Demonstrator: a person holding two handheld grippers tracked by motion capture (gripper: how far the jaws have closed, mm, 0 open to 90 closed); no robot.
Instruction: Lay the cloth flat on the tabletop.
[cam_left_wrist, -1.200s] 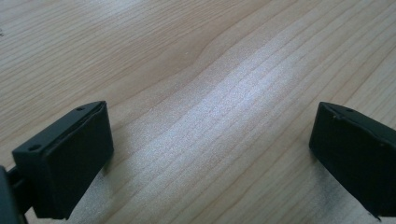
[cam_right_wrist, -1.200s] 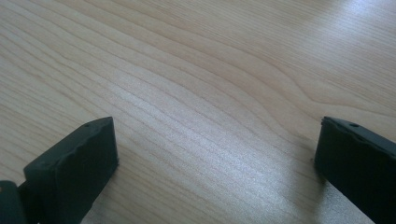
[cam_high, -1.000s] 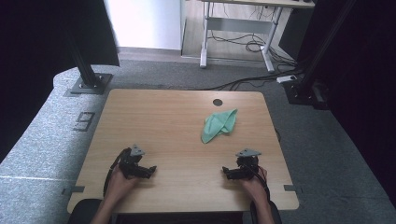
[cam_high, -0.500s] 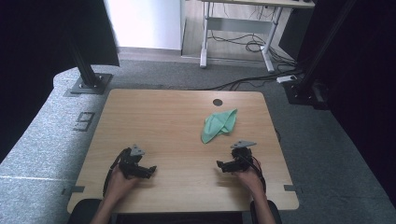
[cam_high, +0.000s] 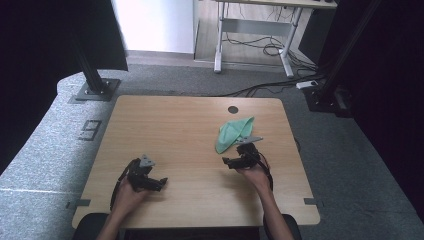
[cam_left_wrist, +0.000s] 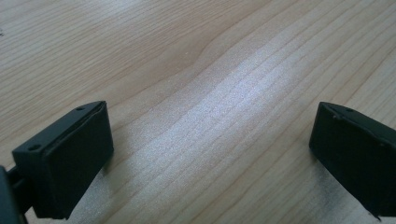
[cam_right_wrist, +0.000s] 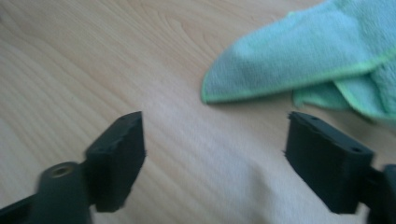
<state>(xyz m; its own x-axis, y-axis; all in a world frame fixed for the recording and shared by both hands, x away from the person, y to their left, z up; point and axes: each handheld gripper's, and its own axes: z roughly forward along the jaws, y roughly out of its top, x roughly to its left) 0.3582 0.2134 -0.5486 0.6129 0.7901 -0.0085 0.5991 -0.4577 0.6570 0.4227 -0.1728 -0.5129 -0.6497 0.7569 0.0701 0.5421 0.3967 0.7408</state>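
A crumpled green cloth (cam_high: 232, 134) lies on the right half of the wooden table (cam_high: 175, 125). My right gripper (cam_high: 229, 162) hovers just in front of the cloth's near edge. Its jaws have just been closing a little but stand apart with nothing between them. In the right gripper view the cloth (cam_right_wrist: 299, 60) lies beyond the right gripper (cam_right_wrist: 212, 158), up and to the right. My left gripper (cam_high: 159, 183) rests near the table's front left. In the left gripper view the left gripper (cam_left_wrist: 210, 154) stands open over bare wood.
A round cable hole (cam_high: 233, 109) sits near the table's far edge, behind the cloth. Black stand feet (cam_high: 95, 90) flank the table on the grey floor. A desk frame with cables (cam_high: 255, 45) stands farther back. A floor mark shaped like a 9 (cam_high: 90, 130) lies to the left.
My right hand has moved forward and up from the front edge to the cloth's near edge. The left hand and the cloth have stayed where they were.
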